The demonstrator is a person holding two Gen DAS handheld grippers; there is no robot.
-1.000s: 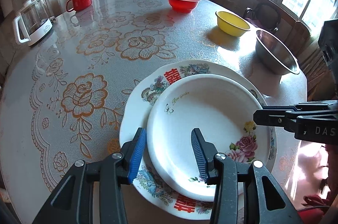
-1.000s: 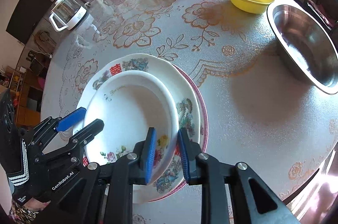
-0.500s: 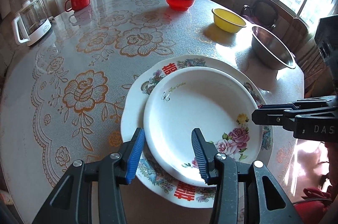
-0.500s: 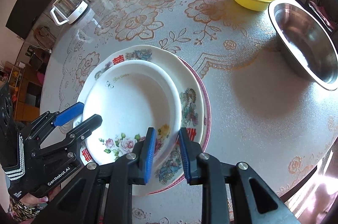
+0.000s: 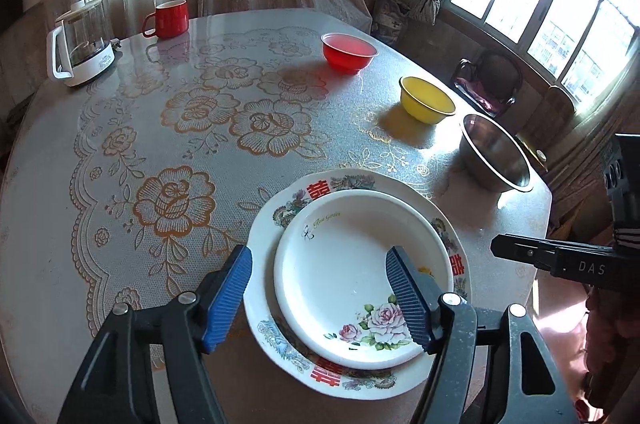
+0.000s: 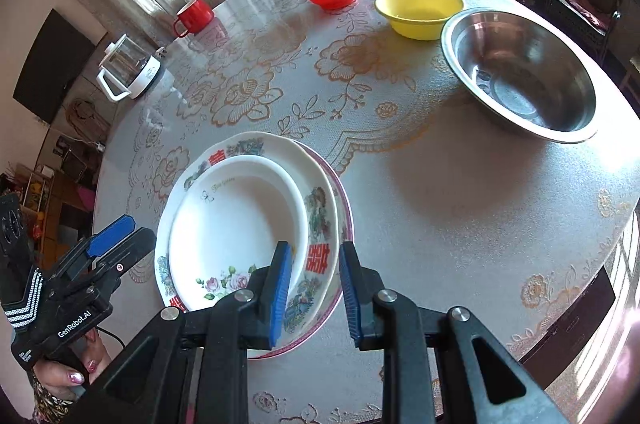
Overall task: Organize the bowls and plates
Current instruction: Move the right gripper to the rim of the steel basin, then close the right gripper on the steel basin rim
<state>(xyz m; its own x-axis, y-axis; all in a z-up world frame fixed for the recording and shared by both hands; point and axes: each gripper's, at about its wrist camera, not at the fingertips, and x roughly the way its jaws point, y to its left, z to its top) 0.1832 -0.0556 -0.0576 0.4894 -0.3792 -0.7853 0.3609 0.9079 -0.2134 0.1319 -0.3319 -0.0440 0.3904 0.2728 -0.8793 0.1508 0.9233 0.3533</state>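
Note:
A white plate with roses (image 5: 352, 264) lies on a larger decorated plate with red characters (image 5: 264, 244), near the table's front edge. Below them a pink-rimmed plate (image 6: 345, 212) shows in the right wrist view. My left gripper (image 5: 320, 298) hovers above the stack's near side, its jaws opening and touching nothing. My right gripper (image 6: 314, 288) hangs over the stack's right rim, jaws a narrow gap apart, pressing nothing. Farther back stand a red bowl (image 5: 349, 51), a yellow bowl (image 5: 426, 99) and a steel bowl (image 5: 496, 151).
A red mug (image 5: 168, 19) and a glass kettle (image 5: 80, 43) stand at the round table's far left. The flowered tablecloth (image 5: 180, 199) lies bare left of the plates. Chairs and a window are beyond the far right edge. A hand (image 6: 72, 376) holds the left gripper.
Both grippers have risen and drawn back from the plates, which now look farther off. The left jaws have spread wider. The plates and bowls have stayed put.

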